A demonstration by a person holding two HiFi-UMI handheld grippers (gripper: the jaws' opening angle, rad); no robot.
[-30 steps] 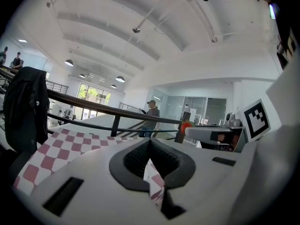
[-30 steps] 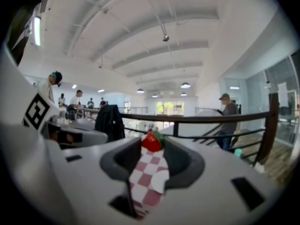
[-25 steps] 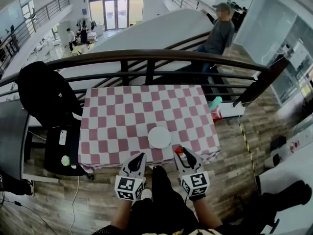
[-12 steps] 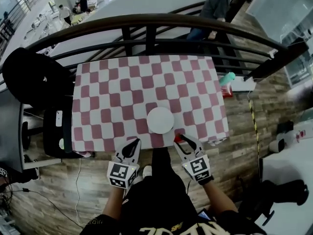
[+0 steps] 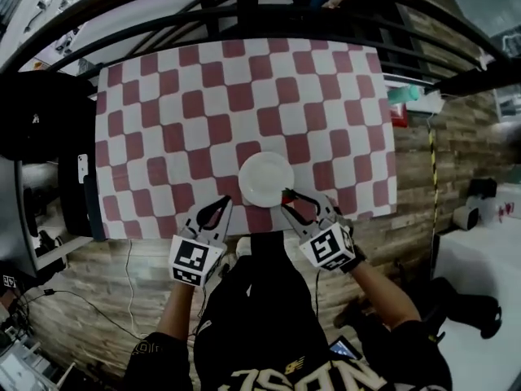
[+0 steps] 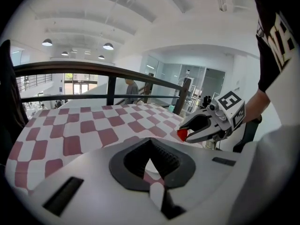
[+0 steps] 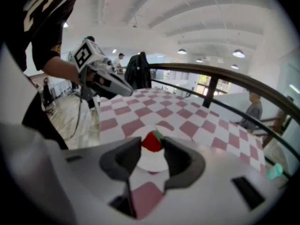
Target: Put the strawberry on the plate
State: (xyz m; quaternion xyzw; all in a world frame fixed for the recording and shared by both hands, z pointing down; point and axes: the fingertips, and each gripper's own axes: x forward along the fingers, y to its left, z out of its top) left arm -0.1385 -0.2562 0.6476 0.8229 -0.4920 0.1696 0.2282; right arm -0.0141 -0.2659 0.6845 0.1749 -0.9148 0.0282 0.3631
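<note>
Step in hand: carry. The strawberry (image 7: pixel 152 141) was off the counter (image 5: pixel 203 104), pinched at the tips of the right claw (image 5: pixel 290 200). The jaws pressed on its two sides, with the green cap turned away from the camera.

- Position: in the head view the fruit sat at the plate's (image 5: pixel 266 179) near right rim, about on the edge and not yet over the middle. In the right gripper view the white plate showed through the gap just under and beyond the berry. In the left gripper view the berry looked raised above the cloth. How high could not be judged.
- Plate: empty, near the front edge of the checked counter.
- Left claw (image 5: pixel 223 208): jaws pressed together at the tips, nothing between them. It was held low at the counter's front edge, just left of the plate and not touching it.

Judgement on the next move:
- a short push forward and left to bring the berry over the plate's centre;
- then a lowering;
- then a spreading of the right jaws.

A release from height risked the berry rolling off the shallow rim. The left claw seemed to have no part to play.
</note>
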